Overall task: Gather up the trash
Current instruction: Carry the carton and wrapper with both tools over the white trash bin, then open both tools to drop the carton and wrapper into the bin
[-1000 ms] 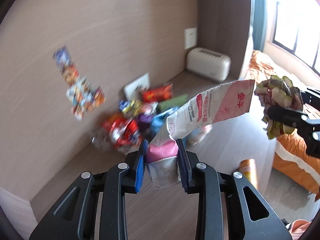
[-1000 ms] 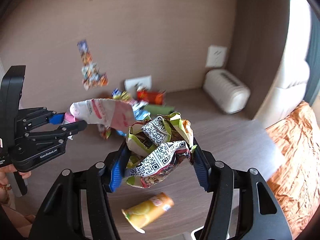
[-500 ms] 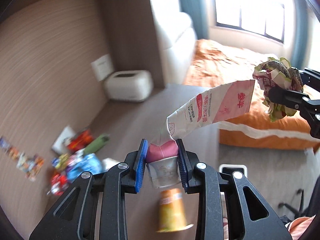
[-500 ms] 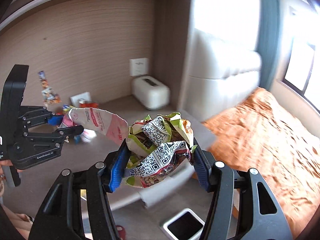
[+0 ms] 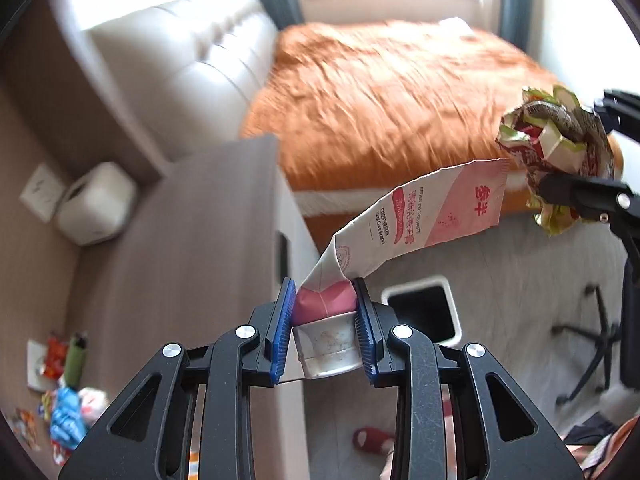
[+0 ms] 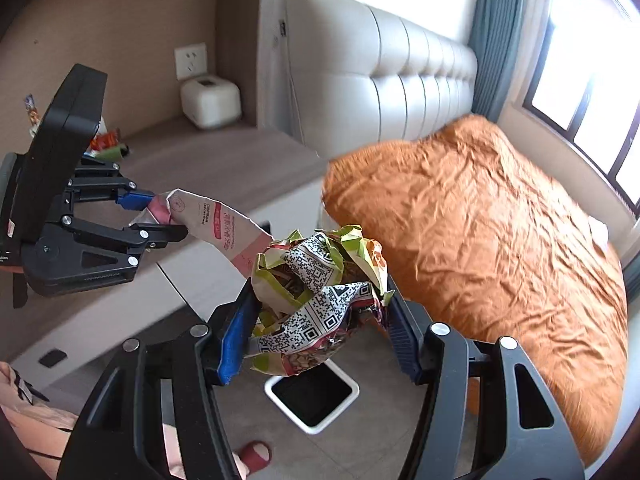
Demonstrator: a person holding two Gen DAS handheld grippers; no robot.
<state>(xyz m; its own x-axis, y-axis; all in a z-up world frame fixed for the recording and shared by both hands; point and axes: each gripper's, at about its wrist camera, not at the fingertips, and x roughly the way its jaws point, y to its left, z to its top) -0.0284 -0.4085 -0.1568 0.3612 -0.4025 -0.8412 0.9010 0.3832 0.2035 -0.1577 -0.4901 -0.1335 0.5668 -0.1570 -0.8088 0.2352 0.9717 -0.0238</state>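
My left gripper is shut on a flattened pink and white toothpaste tube, gripped near its white cap; it also shows in the right wrist view. My right gripper is shut on a crumpled green snack wrapper with QR codes, also seen at the right in the left wrist view. A white-rimmed trash bin with a black inside stands on the floor below both grippers; it shows in the left wrist view too. Both grippers hang in the air above the floor.
A wooden desk lies to the left, with a pile of colourful wrappers and a white box. A bed with an orange cover is to the right. A red slipper and an office chair base are on the floor.
Both grippers swung right, away from the desk and its wrapper pile, toward the bed and floor. The trash bin has come into fuller view below. Both grips are unchanged.
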